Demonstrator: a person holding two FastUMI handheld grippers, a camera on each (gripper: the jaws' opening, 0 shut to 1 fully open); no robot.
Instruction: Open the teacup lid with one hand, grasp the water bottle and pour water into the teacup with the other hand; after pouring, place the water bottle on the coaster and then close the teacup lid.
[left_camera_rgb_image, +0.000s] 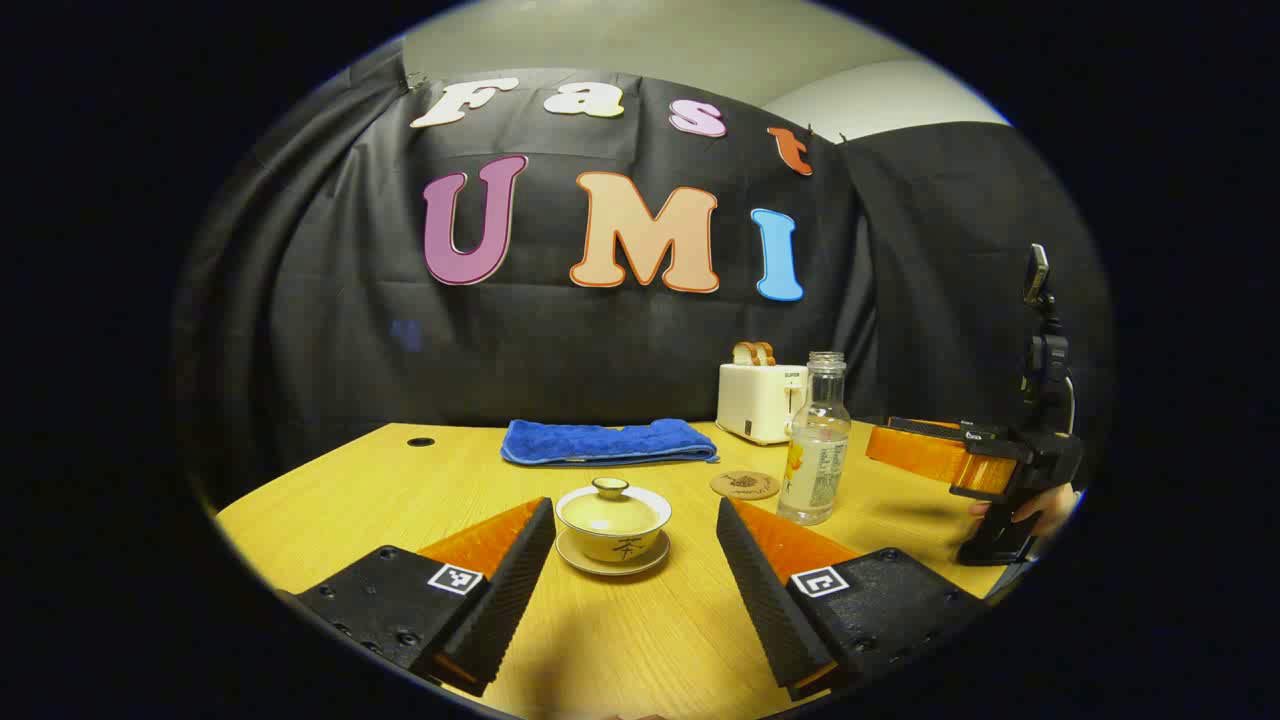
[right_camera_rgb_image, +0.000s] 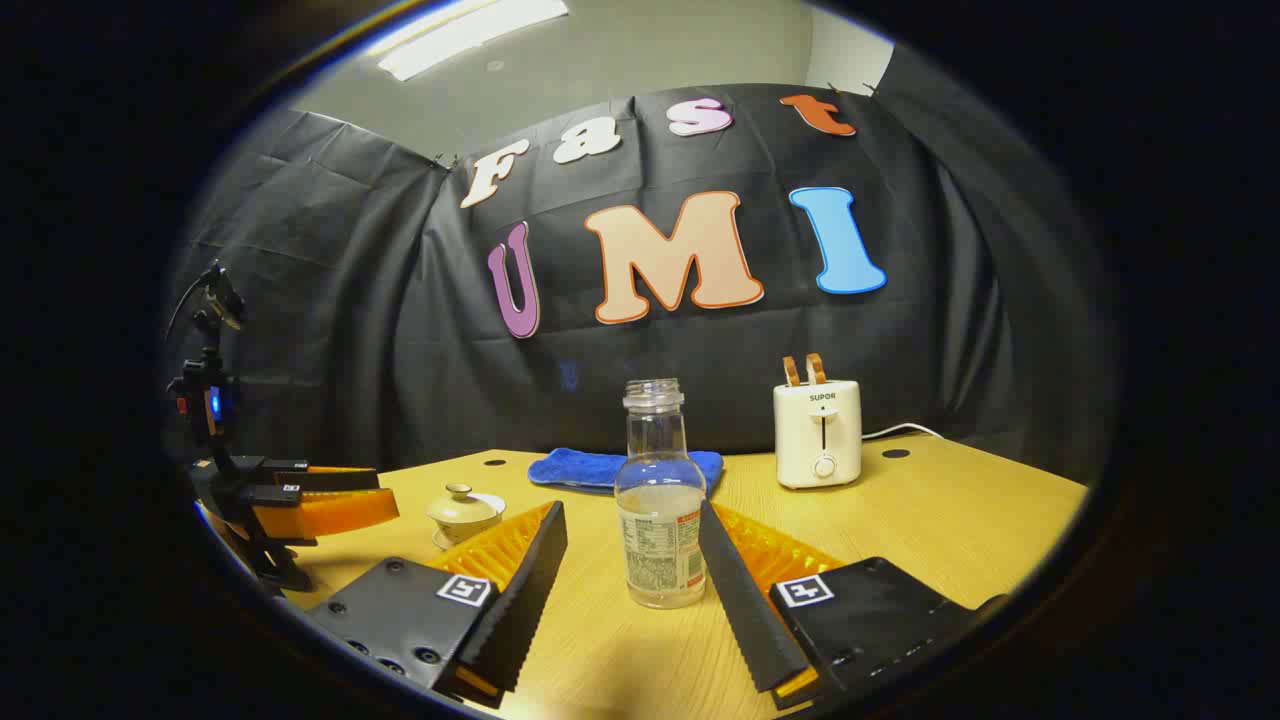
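Note:
In the left gripper view a cream teacup (left_camera_rgb_image: 612, 528) stands on its saucer with the lid (left_camera_rgb_image: 611, 488) on. My left gripper (left_camera_rgb_image: 635, 512) is open, and the cup sits just ahead between its fingertips, untouched. The clear, uncapped water bottle (left_camera_rgb_image: 818, 440), partly filled, stands to the cup's right. A round brown coaster (left_camera_rgb_image: 744, 485) lies between them, a little farther back. In the right gripper view the bottle (right_camera_rgb_image: 658, 520) stands between the fingers of my open right gripper (right_camera_rgb_image: 630, 515), nearer the right finger, with a gap on the left. The teacup (right_camera_rgb_image: 465, 510) is at the left.
A white toaster (left_camera_rgb_image: 760, 400) and a folded blue towel (left_camera_rgb_image: 608, 440) sit at the table's back edge. A hand (left_camera_rgb_image: 1040, 505) holds the right gripper (left_camera_rgb_image: 880, 432) right of the bottle. The left gripper (right_camera_rgb_image: 385, 493) reaches in beside the cup.

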